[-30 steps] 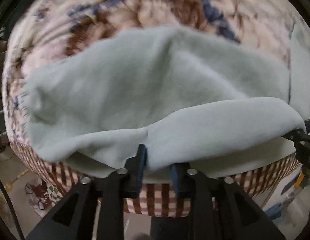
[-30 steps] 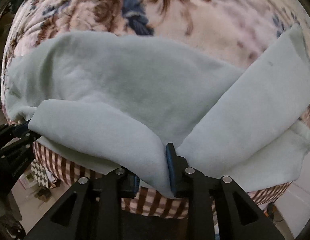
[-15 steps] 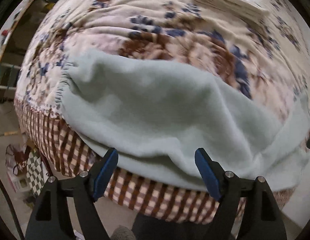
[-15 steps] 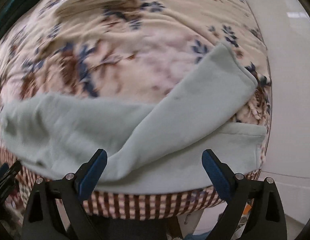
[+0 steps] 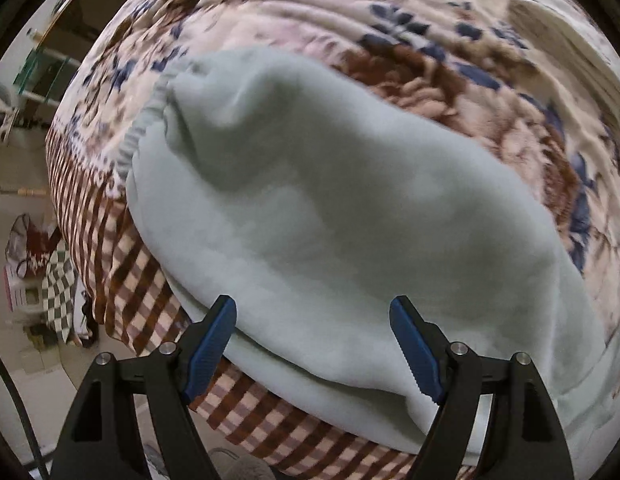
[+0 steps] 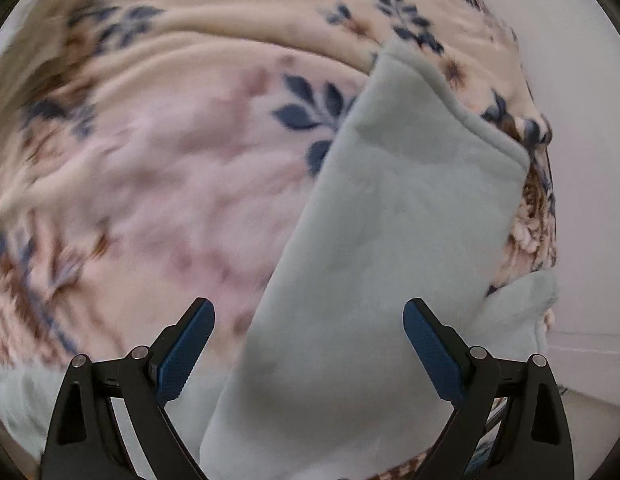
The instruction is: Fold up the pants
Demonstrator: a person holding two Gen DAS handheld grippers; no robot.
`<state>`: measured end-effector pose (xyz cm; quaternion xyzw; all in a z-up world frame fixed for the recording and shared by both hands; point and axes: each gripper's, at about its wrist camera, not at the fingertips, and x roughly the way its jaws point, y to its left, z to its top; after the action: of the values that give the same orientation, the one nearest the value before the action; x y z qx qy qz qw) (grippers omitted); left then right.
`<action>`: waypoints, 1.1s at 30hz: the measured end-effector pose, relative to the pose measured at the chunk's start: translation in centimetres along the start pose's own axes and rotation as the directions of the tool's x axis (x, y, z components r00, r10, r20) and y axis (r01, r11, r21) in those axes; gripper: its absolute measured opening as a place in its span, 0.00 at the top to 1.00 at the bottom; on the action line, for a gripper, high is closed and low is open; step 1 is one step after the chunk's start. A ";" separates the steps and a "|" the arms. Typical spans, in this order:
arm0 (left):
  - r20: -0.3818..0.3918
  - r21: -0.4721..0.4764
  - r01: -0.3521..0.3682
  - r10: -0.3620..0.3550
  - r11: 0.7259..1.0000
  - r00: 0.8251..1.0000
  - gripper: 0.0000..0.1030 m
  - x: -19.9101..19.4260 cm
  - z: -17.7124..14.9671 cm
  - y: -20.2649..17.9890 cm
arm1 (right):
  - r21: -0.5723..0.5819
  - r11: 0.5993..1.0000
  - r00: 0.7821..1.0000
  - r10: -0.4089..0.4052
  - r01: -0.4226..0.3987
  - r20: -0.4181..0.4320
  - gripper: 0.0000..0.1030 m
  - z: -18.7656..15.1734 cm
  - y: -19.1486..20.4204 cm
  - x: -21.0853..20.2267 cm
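Note:
Pale green fleece pants point(image 5: 330, 200) lie along the near edge of a bed with a floral blanket point(image 5: 430, 20). Their elastic waistband point(image 5: 145, 128) is at the left in the left wrist view. My left gripper point(image 5: 312, 302) hovers open above the doubled-over fabric, gripping nothing. The right wrist view shows one pant leg point(image 6: 390, 220) running diagonally up to its cuff point(image 6: 450, 96), with the other leg's end point(image 6: 522, 312) sticking out beneath it. My right gripper point(image 6: 308, 302) hangs over that leg with wide jaws that are closing slightly; the pads do not touch the cloth below them.
The blanket's brown checked border point(image 5: 121, 264) hangs over the bed's near edge. A folded cream cloth point(image 5: 558, 28) lies at the far right of the bed. Bags and clutter point(image 5: 33, 264) sit on the floor at the left. A pale wall point(image 6: 582, 160) borders the bed's right side.
Both grippers let go of the fold they were pinching and opened wide. The left one slid towards the waistband, the right one towards the cuffs, and both rolled.

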<state>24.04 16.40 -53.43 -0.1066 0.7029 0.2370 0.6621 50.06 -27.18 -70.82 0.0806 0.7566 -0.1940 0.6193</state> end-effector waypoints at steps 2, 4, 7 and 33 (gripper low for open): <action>-0.004 -0.023 -0.006 0.006 1.000 1.000 0.25 0.6 0.1 0.7 | 0.000 0.998 0.998 -0.055 0.055 -0.039 0.28 1.0 -0.1 2.1; -0.003 -0.043 -0.006 0.006 0.999 1.000 0.25 0.7 0.1 1.4 | 0.017 0.998 0.997 -0.060 0.061 -0.041 0.71 1.1 -1.0 3.0; -0.007 -0.068 0.011 -0.012 0.998 1.000 0.25 0.7 -0.2 2.1 | 0.151 0.986 0.998 0.070 -0.070 0.005 0.91 0.0 -4.7 1.7; 0.010 -0.217 0.366 -0.373 0.905 0.928 0.25 0.7 -0.7 14.9 | 0.486 0.672 0.795 0.600 -0.559 0.085 0.34 -25.2 -6.4 4.0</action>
<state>16.41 29.08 -51.27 -0.3123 0.6504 0.1804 0.6685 23.97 -23.61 -69.50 0.4775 0.6420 -0.1676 0.5760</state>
